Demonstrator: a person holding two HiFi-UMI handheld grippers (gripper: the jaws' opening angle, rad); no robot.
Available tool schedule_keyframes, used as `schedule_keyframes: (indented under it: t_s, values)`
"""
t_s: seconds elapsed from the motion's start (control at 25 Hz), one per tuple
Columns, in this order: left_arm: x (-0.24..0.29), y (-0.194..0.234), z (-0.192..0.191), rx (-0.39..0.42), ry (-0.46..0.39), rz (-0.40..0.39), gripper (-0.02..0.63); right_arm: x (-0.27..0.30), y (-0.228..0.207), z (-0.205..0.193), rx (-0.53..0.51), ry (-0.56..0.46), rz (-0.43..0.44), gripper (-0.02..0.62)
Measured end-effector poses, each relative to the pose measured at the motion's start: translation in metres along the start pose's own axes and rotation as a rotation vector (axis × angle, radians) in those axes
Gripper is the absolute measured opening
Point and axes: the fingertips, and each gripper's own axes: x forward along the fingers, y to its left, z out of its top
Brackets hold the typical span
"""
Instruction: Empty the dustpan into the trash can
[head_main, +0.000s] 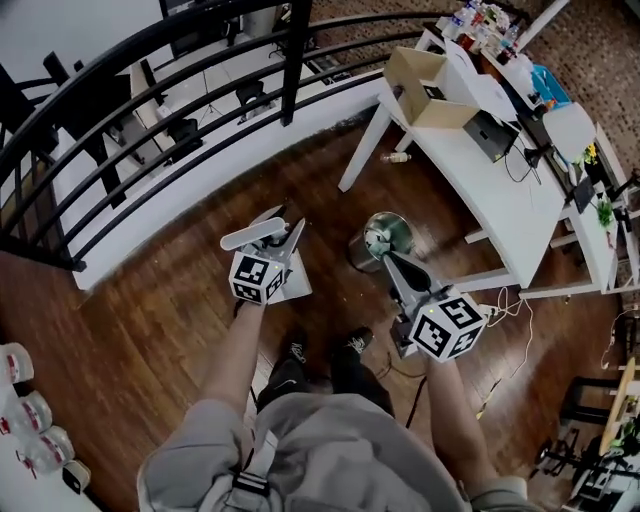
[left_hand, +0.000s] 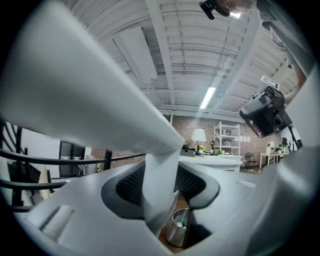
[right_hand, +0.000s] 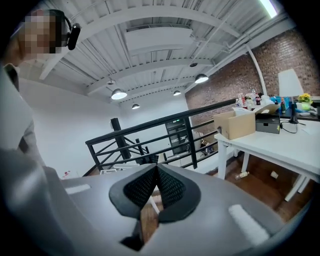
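White plastic: the dustpan (head_main: 252, 236) is pinched by its handle in the left tongs (head_main: 290, 233). The steel can (head_main: 380, 236) is seen just right of it, nearer the right tongs (head_main: 389, 259), which are pressed together and empty.

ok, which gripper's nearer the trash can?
Right. The right gripper has its tips beside the trash can; the left gripper, holding the dustpan, is further off, left of it in the head view.
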Motion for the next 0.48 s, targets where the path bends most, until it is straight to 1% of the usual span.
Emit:
schedule_keyframes:
  t_s: [0.12,0.28,0.4,0.48]
  values:
    - [-0.024,0.023,-0.003,-0.01,0.001,0.079,0.186,0.018,0.019,-0.004,-0.02,0.024,0.048,-0.002]
    - [-0.053,0.049,-0.007,-0.059,-0.011,0.181,0.278,0.042,0.042,0.001,-0.047,0.044,0.113,-0.002]
    - [-0.073,0.061,-0.011,-0.1,-0.016,0.249,0.31,0.055,0.056,0.007,-0.062,0.05,0.158,-0.002]
    - [-0.085,0.067,-0.017,-0.114,-0.003,0.291,0.325,0.061,0.065,0.009,-0.069,0.053,0.178,-0.002]
